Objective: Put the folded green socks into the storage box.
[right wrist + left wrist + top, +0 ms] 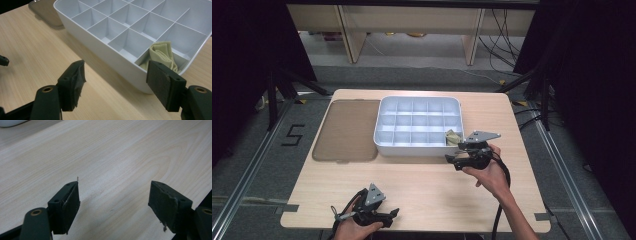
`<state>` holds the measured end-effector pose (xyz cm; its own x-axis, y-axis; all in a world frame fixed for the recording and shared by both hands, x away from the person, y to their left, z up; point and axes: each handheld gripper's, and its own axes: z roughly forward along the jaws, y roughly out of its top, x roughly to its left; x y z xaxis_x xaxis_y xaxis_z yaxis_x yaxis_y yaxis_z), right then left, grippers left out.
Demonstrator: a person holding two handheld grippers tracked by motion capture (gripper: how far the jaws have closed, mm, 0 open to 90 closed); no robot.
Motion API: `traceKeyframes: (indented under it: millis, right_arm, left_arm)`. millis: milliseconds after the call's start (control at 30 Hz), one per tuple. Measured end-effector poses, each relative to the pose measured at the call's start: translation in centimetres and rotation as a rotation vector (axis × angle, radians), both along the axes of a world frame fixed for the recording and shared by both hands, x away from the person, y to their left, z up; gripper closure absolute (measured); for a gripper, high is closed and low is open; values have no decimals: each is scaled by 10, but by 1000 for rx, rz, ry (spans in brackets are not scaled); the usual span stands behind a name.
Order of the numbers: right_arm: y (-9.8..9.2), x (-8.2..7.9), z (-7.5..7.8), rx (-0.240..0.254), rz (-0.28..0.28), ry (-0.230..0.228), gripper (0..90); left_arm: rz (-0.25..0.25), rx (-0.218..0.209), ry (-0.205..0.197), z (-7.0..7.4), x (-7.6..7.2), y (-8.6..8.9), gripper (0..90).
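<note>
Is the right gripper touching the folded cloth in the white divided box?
Apart. In the right gripper view the right gripper stands open over bare table outside the white box; the folded cloth lies inside a corner compartment, beyond the box wall.

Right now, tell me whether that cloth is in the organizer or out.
In. The folded cloth sits inside a near-corner compartment of the white organizer.

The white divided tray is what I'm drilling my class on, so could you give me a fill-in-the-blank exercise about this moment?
1. The folded cloth in the white divided tray is pale ____.
2. The brown lid lies flat on the table, to the tray's ____ in the high view.
3. The right gripper has its fingers ____, nothing between them.
4. The left gripper hovers over bare ____.

Missing words: green; left; open; table
</note>
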<state>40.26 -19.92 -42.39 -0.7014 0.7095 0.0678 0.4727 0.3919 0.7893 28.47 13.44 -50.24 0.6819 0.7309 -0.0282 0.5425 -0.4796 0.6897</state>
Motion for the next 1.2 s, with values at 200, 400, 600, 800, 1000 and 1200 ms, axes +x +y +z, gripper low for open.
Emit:
traceKeyframes:
  millis: [200, 400, 600, 800, 1000, 1200]
  right_arm:
    - [-1, -5, -1, -7, 17, -1, 313]
    - [-2, -12, -5, -8, 31, 8, 293]
    - [-5, -20, -9, 5, 42, 14, 274]
    - [-8, -27, -15, -3, 35, 32, 261]
    - [-13, -35, -21, 13, 27, 57, 257]
    - [-14, -43, -27, 14, 39, 43, 257]
  left_arm:
    - [8, -15, 12, 0, -1, -2, 240]
    - [-2, -1, 2, 1, -1, -1, 240]
    - [4, -7, 11, 1, -2, -2, 240]
    - [-9, 0, 0, 1, -1, -1, 240]
    - [1, -8, 8, 0, -2, -2, 239]
    - [-10, 9, 1, 1, -1, -2, 238]
